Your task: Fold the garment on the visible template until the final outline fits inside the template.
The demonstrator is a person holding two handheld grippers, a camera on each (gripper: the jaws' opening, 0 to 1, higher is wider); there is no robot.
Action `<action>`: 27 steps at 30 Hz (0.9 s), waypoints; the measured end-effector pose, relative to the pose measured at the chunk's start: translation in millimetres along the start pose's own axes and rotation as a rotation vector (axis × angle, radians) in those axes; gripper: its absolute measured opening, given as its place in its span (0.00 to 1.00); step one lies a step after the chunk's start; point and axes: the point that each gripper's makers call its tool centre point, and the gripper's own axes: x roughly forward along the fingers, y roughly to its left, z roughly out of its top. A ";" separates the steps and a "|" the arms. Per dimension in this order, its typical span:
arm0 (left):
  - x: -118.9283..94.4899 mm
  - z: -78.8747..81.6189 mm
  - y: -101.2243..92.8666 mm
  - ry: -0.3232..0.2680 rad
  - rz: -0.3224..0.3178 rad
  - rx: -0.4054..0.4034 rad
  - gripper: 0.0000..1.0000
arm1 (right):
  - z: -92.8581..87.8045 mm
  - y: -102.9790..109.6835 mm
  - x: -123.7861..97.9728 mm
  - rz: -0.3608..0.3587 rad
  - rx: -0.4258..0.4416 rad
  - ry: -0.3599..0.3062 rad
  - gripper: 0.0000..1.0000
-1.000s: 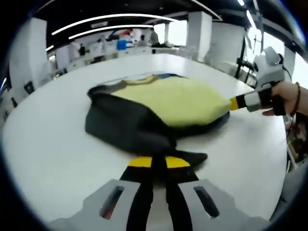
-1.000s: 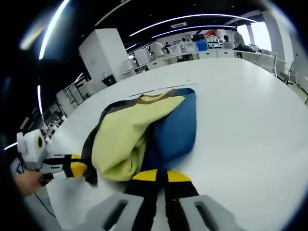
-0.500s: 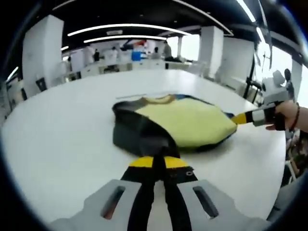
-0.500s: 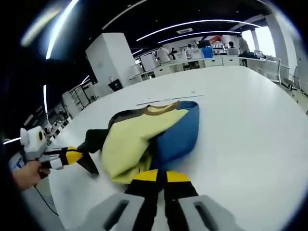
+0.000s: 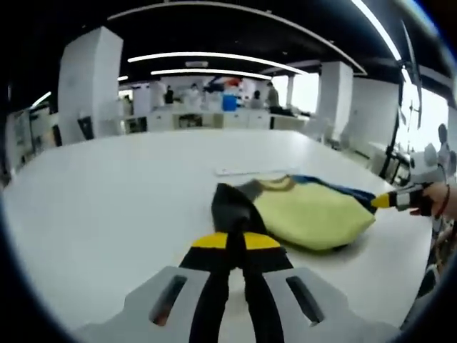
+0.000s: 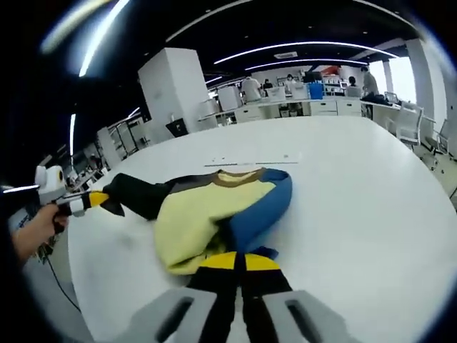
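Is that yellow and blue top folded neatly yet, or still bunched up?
Bunched up: the garment lies in a rumpled heap, with one dark sleeve pulled out sideways.

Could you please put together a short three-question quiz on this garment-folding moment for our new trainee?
1. True or false: the left gripper is shut on the garment's dark sleeve.
2. Which colour faces up over most of the garment in the left gripper view? A) red B) pale yellow C) white
3. Fill in: the garment lies on a white ____.

Key
1. True: its fingers meet on the dark fabric, and the right gripper view shows the sleeve drawn out to that gripper.
2. B; a blue panel shows along one side near the right gripper.
3. Table.
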 end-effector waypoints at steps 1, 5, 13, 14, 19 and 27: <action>-0.9 1.0 2.5 -0.001 0.004 -0.001 0.02 | 0.7 -3.9 0.6 -0.003 -0.008 0.002 0.00; -4.5 6.3 17.3 -0.013 0.030 -0.007 0.02 | 3.9 -8.2 -3.7 -0.009 -0.016 0.007 0.00; -6.5 15.5 36.8 -0.027 0.065 -0.018 0.02 | 22.8 -23.1 -14.8 -0.034 -0.043 -0.010 0.00; -6.0 15.8 38.5 -0.028 0.067 -0.019 0.02 | 25.2 -25.6 -15.5 -0.038 -0.047 -0.010 0.00; -4.1 18.9 46.1 -0.026 0.075 -0.013 0.02 | 38.0 -40.6 -25.0 -0.066 -0.068 -0.017 0.00; -1.4 19.0 53.5 -0.018 0.084 -0.007 0.02 | 44.8 -59.3 -32.3 -0.107 -0.081 -0.009 0.00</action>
